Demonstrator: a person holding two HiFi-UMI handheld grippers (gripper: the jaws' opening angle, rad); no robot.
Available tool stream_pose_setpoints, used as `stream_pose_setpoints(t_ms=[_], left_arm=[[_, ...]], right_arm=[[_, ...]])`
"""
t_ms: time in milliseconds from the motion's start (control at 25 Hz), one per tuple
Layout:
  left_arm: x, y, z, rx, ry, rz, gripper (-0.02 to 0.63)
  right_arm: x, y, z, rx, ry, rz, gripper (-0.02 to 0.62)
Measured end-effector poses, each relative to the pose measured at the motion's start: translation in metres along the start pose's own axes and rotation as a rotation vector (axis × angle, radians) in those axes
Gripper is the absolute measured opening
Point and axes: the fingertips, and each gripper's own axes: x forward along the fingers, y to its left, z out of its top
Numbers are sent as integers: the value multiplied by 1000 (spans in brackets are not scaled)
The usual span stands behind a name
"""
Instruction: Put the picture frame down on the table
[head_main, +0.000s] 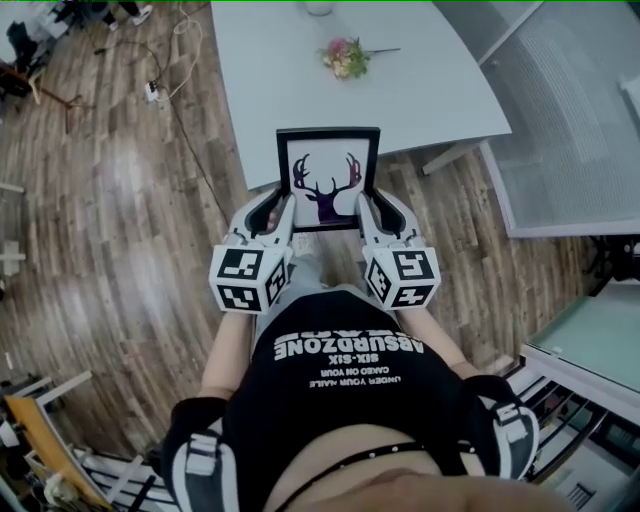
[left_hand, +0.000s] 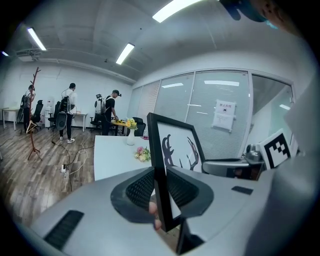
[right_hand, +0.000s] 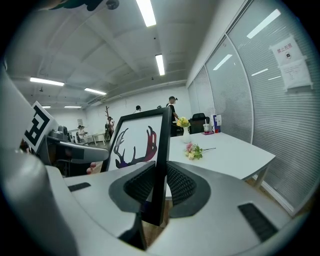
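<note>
Left gripper and right gripper each clamp 1 side of the deer picture frame; releasing unevenly at the white table edge, I'd risk dropping it

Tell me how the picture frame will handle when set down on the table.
Probably stiff: the picture frame looks flat though the left gripper and right gripper pinch only its side edges. Likely light, as two edge pinches carry it. Its thin edge suggests it may tip if stood upright on the table.
</note>
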Motion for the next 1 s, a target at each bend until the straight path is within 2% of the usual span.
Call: stream_pose_setpoints(t_ms=[640,1000], left_arm=[[91,85,33,-37,65,-30,86],[107,101,28,-24,104,-77,86]], right_arm=[[122,-18,32,-24,63,-17,83],[139,-18,23,-5,92,-58,83]])
